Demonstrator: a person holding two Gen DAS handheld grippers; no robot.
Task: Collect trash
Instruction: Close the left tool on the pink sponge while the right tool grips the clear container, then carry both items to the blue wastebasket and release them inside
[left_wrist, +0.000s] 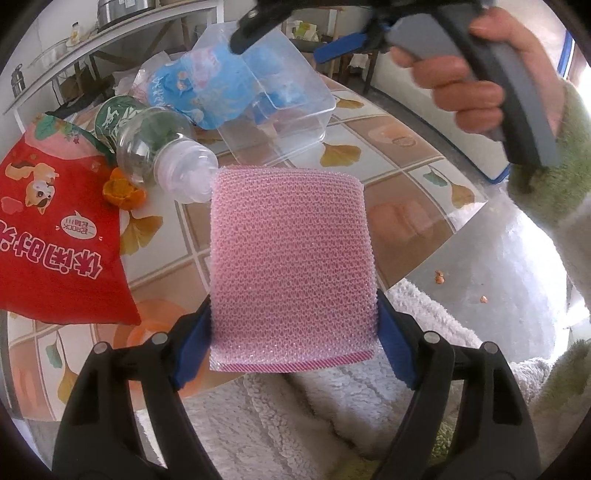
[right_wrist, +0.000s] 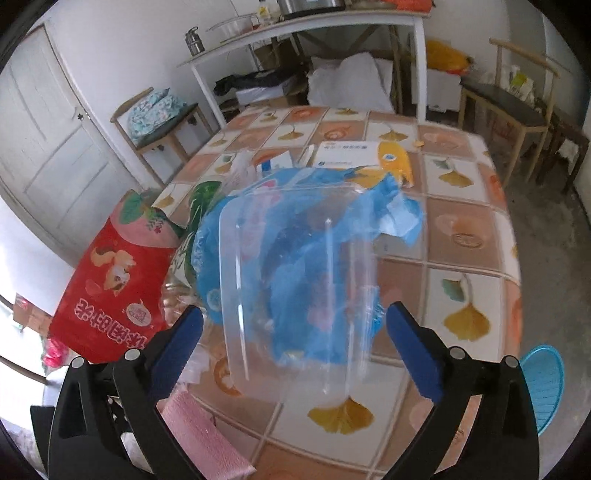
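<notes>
Pink sponge (left_wrist: 291, 266): we have it pinched in the left tongs (left_wrist: 293, 343), over the table (left_wrist: 402, 147) edge.
Clear tub (right_wrist: 295, 295): tilted on the table just past the sponge, blue wrapper (right_wrist: 306, 236) seen through it.
Right tongs (right_wrist: 295, 347): spread wide, nothing pinched; tub wall sits in the gap, pads look clear of it.
In our way: empty bottle (left_wrist: 155, 147) lying by the sponge's far corner, cap touching or nearly.
Around: red snack bag (left_wrist: 55, 229), orange peel (left_wrist: 123, 188), white box (right_wrist: 347, 155) further back.
</notes>
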